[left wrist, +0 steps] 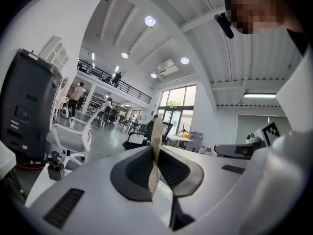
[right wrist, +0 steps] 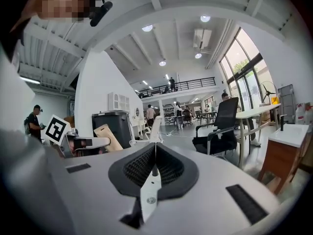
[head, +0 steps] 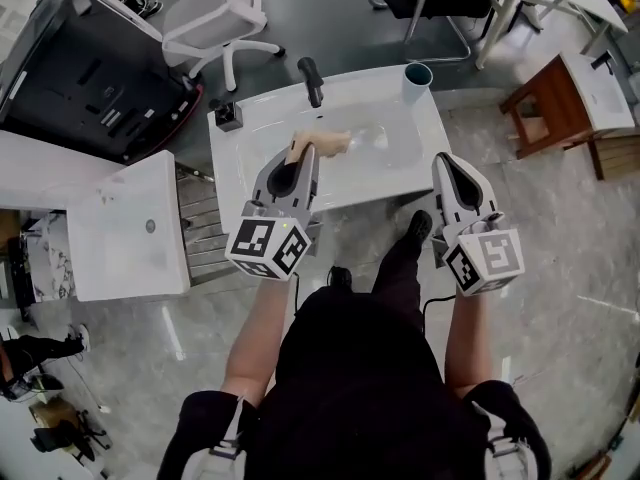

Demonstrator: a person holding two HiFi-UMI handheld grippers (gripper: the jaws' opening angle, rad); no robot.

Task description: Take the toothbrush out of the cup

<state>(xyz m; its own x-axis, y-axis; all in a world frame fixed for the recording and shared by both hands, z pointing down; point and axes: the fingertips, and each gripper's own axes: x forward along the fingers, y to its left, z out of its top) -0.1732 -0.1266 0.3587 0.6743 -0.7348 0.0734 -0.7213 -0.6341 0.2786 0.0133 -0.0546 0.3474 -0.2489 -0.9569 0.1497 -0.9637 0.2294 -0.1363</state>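
Note:
In the head view my left gripper [head: 300, 154] hangs over the front of the white sink [head: 400, 173], shut on a flat beige toothbrush [head: 325, 144] that sticks out past its tips. The left gripper view shows that beige strip [left wrist: 156, 148] pinched edge-on between the black pads. The teal cup [head: 418, 76] stands at the sink's back right corner, apart from both grippers. My right gripper [head: 447, 164] is held off the sink's front right corner. Its jaws [right wrist: 155, 153] meet with nothing between them. The right gripper view also shows the toothbrush [right wrist: 108, 135] in the left gripper.
A black faucet [head: 312, 81] rises at the sink's back edge, and a small black thing [head: 228, 116] sits on its left corner. A white cabinet [head: 130, 230] and black box [head: 90, 78] stand left, a white chair [head: 215, 13] behind, a wooden stool [head: 565, 103] right.

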